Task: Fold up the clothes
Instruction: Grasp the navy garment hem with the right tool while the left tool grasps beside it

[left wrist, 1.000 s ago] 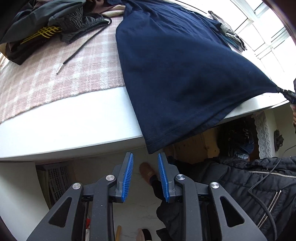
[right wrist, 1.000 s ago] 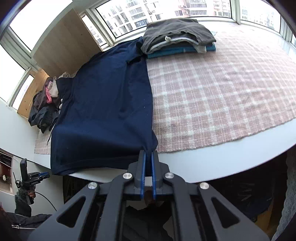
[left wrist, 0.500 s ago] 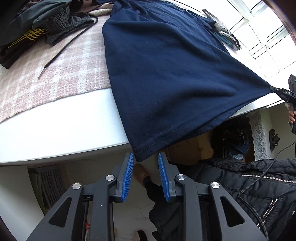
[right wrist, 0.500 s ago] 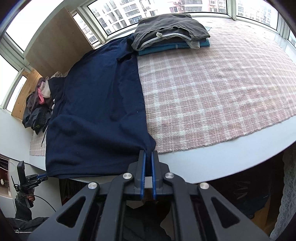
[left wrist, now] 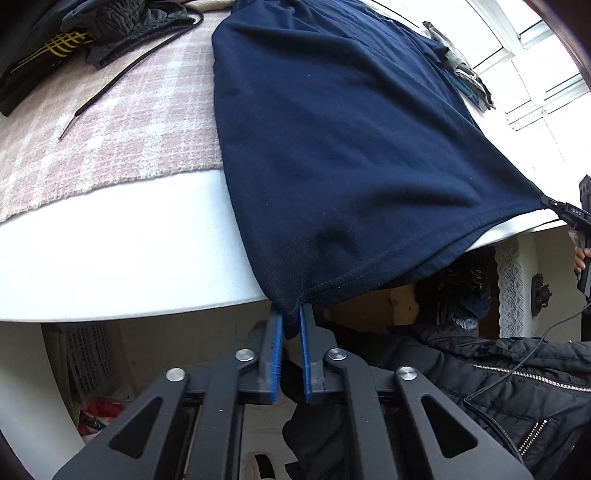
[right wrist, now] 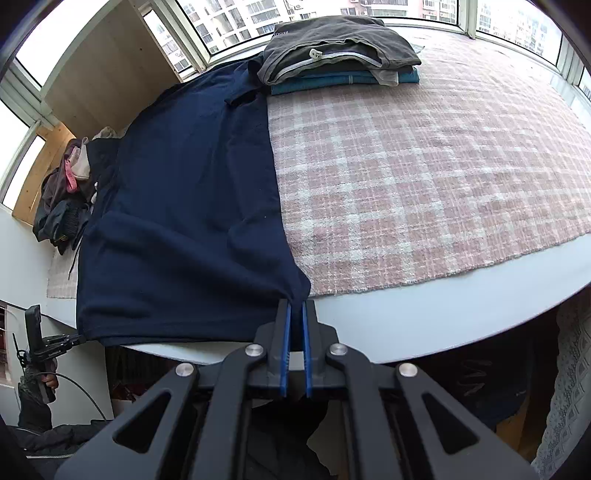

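Observation:
A navy blue shirt (left wrist: 351, 140) lies spread lengthwise on the pink plaid blanket (left wrist: 110, 140), its hem hanging over the white table edge. My left gripper (left wrist: 291, 318) is shut on the shirt's near hem corner. My right gripper (right wrist: 296, 306) is shut on the other hem corner of the shirt (right wrist: 184, 221) at the table's front edge. Each gripper shows small in the other's view, the right one (left wrist: 554, 206) and the left one (right wrist: 70, 341), both pinching the hem.
A stack of folded clothes (right wrist: 340, 55) sits at the far end by the windows. A heap of unfolded dark clothes (left wrist: 74, 33) with a loose black drawstring (left wrist: 110, 85) lies at the left; it also shows in the right wrist view (right wrist: 66, 199). The white table rim (right wrist: 443, 314) runs in front.
My left gripper moved up to the shirt's hem corner and closed on it; it was open below the table edge before. My right gripper kept its hold.

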### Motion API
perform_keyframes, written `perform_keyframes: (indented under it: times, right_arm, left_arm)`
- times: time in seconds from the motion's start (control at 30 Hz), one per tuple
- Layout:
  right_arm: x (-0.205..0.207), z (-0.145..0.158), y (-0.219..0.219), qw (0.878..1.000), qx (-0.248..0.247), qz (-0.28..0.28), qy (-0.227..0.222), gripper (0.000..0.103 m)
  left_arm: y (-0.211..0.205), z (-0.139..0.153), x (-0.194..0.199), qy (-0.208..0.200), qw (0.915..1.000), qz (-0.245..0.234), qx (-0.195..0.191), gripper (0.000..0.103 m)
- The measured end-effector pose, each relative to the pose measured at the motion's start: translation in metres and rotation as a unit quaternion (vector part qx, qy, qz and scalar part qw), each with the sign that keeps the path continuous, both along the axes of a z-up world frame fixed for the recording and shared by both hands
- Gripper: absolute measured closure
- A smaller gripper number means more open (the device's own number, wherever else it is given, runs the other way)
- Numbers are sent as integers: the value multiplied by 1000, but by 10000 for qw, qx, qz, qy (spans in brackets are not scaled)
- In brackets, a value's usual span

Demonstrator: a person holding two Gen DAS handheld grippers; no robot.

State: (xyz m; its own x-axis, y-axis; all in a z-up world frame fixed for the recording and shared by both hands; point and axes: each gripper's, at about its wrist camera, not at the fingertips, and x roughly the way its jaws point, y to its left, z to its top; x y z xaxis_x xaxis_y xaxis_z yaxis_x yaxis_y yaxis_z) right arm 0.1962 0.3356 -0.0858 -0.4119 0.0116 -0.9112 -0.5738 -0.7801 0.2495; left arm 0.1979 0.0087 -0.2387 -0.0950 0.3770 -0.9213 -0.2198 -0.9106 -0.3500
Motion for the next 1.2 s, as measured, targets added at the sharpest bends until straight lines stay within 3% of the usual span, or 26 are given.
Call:
perform_keyframes:
  times: [0.17, 0.37, 0.5, 0.6, 0.67, 0.8, 0.93, 1.03, 1.2]
  right_arm:
    - [3, 1, 2, 10000, -28, -40, -17, 97]
    - [9, 17, -16, 9999, -140, 47, 89, 97]
    - [16, 23, -46, 9992, -320, 173, 142, 97]
    - [17, -4, -62, 9987, -383, 231, -240, 97]
    - [16, -27, -66, 9974, -510, 189, -464, 97]
    - [13, -51, -63, 9960, -352, 150, -811, 97]
    - [15, -49, -57, 9954, -230, 34, -929, 97]
    - [12, -43, -61, 9953, -120, 72, -955, 97]
    - [-2, -63, -67, 9909, -18, 219, -1328, 97]
  left_arm:
    - [-2, 16, 4, 274, 9996, -109, 9, 99]
    - [-50, 68, 15, 657, 9967, 262, 393, 100]
    - [-90, 91, 29, 751, 9962, 428, 51, 102]
    - [-110, 77, 27, 462, 9982, 381, 46, 102]
    - [-103, 61, 26, 303, 9992, 240, -70, 102]
    - [-93, 32, 21, 26, 9998, 198, 50, 102]
    - [-85, 27, 21, -97, 9999, 60, -1, 102]
    - [-85, 43, 23, 145, 9999, -63, -33, 102]
    - [-89, 17, 22, -281, 9993, -72, -246, 103]
